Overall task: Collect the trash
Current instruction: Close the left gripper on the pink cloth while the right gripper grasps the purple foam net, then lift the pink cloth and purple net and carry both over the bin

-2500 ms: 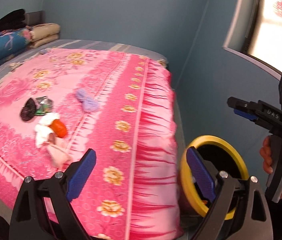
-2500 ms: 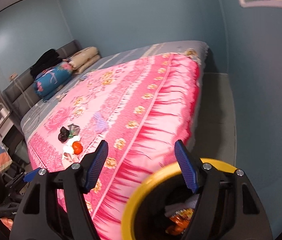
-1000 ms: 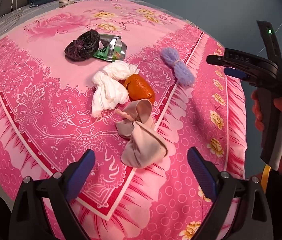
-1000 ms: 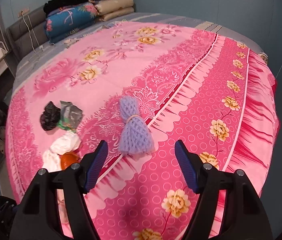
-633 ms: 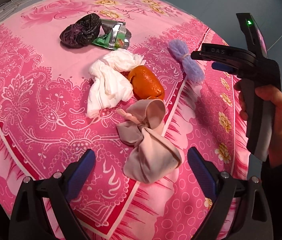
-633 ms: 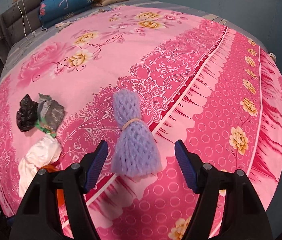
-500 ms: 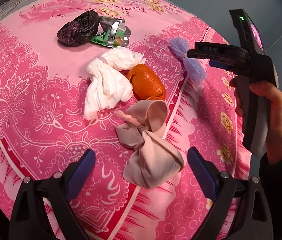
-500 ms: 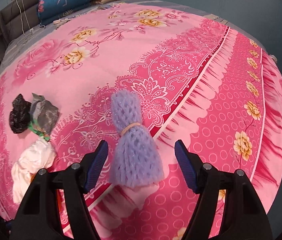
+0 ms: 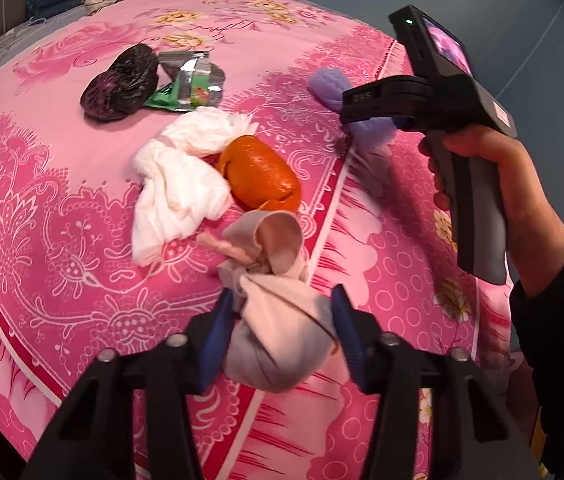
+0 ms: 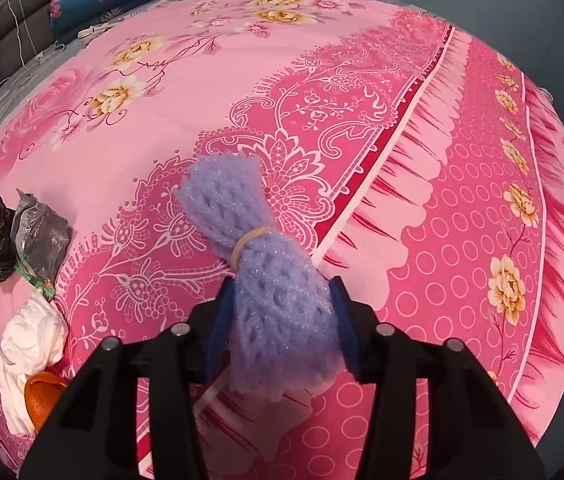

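We saw the left gripper (image 9: 280, 330) closing its jaws around a knotted beige cloth bundle (image 9: 278, 340), soft and creased, lying between them on the bed's pink floral bedspread (image 9: 42, 208). The right gripper (image 10: 282, 320) was closing its jaws on a lilac foam net (image 10: 278, 312), spongy, meshed, cinched by a rubber band (image 10: 248, 244) just beyond the jaws
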Demonstrator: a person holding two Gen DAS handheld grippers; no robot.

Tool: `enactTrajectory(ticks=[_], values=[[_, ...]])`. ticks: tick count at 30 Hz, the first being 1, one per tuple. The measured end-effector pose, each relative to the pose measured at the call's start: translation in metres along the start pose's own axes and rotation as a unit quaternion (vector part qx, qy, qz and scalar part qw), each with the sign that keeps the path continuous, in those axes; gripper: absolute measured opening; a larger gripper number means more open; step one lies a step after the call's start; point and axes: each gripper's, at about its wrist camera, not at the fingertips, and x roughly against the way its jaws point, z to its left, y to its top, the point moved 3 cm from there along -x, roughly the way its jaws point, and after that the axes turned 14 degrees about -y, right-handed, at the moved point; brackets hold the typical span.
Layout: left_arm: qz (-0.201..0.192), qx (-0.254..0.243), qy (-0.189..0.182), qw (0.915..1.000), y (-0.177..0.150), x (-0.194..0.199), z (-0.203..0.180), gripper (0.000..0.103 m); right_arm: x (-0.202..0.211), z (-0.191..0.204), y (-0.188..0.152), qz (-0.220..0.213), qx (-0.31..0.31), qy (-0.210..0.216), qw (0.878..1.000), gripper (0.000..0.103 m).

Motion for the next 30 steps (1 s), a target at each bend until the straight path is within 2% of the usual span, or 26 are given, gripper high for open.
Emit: enactTrajectory(ticks=[2,6,10,19,30], values=[[-0.007,-0.008,-0.003,0.9999,-0.001,0.003,-0.004,0.030,0.001,0.001,0.000,-0.007,0.003,-0.005,1.000,0.031],[-0.015,-0.003,-0.021,0.9997,-0.001,0.014,-0.004,0.027,0.005,0.000,0.002,-0.016,-0.001,-0.010,1.000,0.026],[-0.028,-0.005,-0.029,0.9992,-0.002,0.031,-0.008,0.027,0.020,-0.004,0.003,-0.028,-0.010,-0.009,1.000,0.025],[-0.058,-0.009,-0.037,0.9976,-0.002,0.068,-0.024,0.027,0.086,-0.019,-0.008,-0.063,-0.014,0.035,0.997,0.025],[-0.093,-0.043,-0.039,0.9940,-0.020,0.120,-0.067,0.027,0.180,-0.045,-0.058,-0.101,-0.015,0.070,0.992,0.025]])
